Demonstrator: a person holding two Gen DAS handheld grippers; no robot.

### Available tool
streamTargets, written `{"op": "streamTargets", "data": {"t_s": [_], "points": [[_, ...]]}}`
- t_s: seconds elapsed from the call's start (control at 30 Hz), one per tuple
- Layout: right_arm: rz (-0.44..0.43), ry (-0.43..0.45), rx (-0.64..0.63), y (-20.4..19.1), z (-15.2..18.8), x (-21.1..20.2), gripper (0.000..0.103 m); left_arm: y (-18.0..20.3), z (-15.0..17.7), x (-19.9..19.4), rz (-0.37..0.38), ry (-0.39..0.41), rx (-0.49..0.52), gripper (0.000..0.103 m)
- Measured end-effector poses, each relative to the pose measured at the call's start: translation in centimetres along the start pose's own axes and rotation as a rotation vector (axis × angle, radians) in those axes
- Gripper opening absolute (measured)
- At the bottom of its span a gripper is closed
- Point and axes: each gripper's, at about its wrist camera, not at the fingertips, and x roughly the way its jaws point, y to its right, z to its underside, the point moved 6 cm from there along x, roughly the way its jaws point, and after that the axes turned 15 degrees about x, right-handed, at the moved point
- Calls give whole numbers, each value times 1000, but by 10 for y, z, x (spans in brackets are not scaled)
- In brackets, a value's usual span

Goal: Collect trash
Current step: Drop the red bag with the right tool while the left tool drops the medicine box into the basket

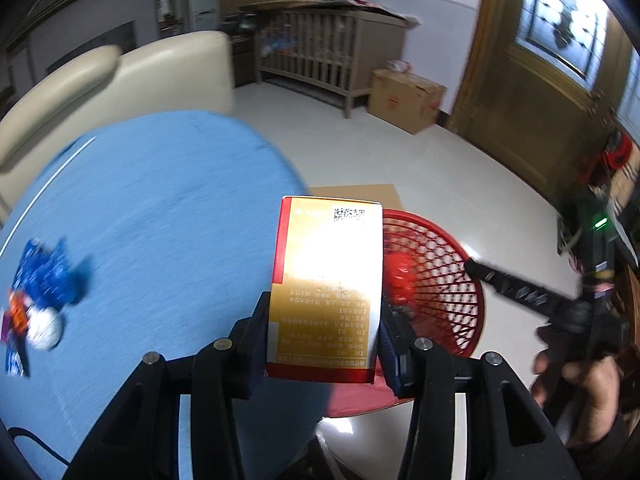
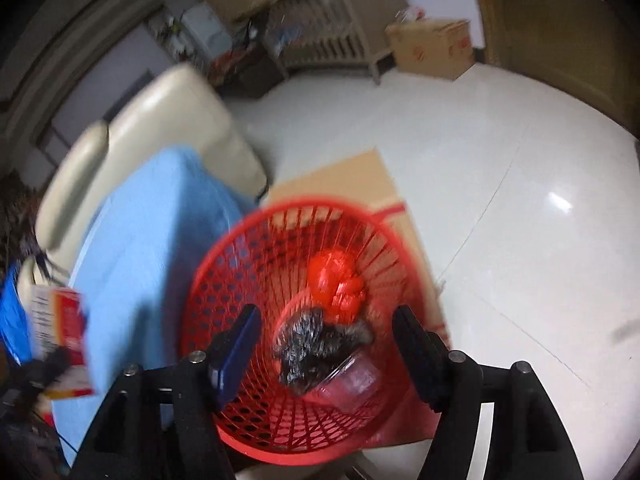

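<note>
Between our left gripper's point(image 1: 322, 332) 2 fingers, a gold-and-red box point(image 1: 326, 288) is pinched at its lower sides, long axis upright, beside the blue table point(image 1: 160, 208). Our right gripper point(image 2: 326, 344) hangs spread wide and empty over the red basket point(image 2: 224, 280).

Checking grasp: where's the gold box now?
Left wrist view, centre: box clamped in the left tool, over the blue table's edge, beside the red basket.

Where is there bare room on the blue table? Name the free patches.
Most of the blue table is bare: the wide middle, bordered by the cream sofa behind and the gold box in the left gripper. Only the near-left edge is crowded, with blue wrappers.
</note>
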Motion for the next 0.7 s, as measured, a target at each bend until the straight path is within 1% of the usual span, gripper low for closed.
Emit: {"op": "streamTargets", "data": {"t_s": [0.13,0.23,0.33,0.37,0.43,0.5,0.57,0.7], "points": [[-39,93,57,14,-26,-40,72,23,-13,26,38,-29,31,49],[-58,137,81,22,-39,-64,72,33,-21,43,48,-47,38,49],[-72,163,86,23,-47,-81,72,41,-27,58,55,-75,48,51],[-78,172,85,22,-49,-86,72,43,-28,62,55,-83,54,63],[-86,178,80,16,-51,-91,72,45,-28,70,48,-121,75,75],[-99,178,64,8,-49,-93,72,43,-27,70,11,-118,90,75],[-108,175,50,-1,-46,-89,72,42,-24,66,2,-117,100,75],[-127,167,18,-23,-38,-85,72,26,-21,45,-27,-79,77,75]]}}
